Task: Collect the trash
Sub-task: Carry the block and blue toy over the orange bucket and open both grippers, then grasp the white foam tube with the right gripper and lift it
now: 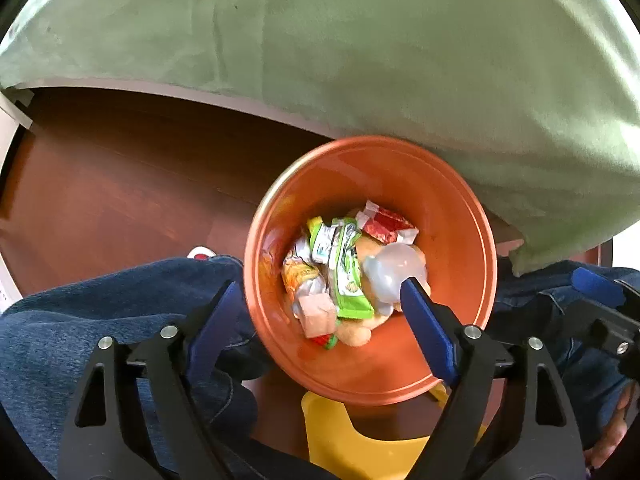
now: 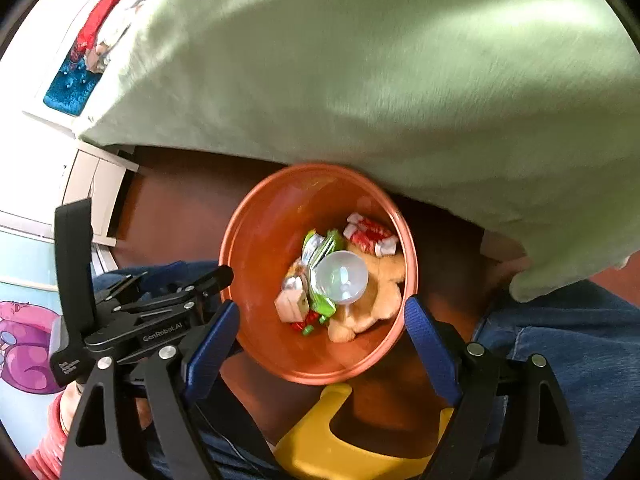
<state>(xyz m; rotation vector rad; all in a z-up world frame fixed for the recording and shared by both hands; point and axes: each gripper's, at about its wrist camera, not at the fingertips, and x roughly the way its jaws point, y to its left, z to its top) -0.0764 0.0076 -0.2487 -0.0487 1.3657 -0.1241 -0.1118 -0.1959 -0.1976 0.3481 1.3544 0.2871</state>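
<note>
An orange bin (image 1: 460, 216) stands on the floor below both grippers; it also shows in the right wrist view (image 2: 260, 240). Inside lie green wrappers (image 1: 344, 272), a red and white wrapper (image 1: 386, 226), a clear plastic cup (image 1: 394, 270) and tan peel-like scraps (image 2: 380, 292). My left gripper (image 1: 320, 304) is open and empty above the bin, its right finger (image 1: 428, 328) over the bin's inside. My right gripper (image 2: 320, 320) is open and empty, straddling the bin's near rim. The left gripper's body (image 2: 132, 320) shows in the right wrist view.
A green cloth (image 1: 400, 48) hangs over a table edge just behind the bin. A yellow stool (image 1: 352, 440) sits under the bin's near side. The person's jeans (image 1: 80, 320) flank the bin. The floor (image 1: 100, 200) is dark red-brown.
</note>
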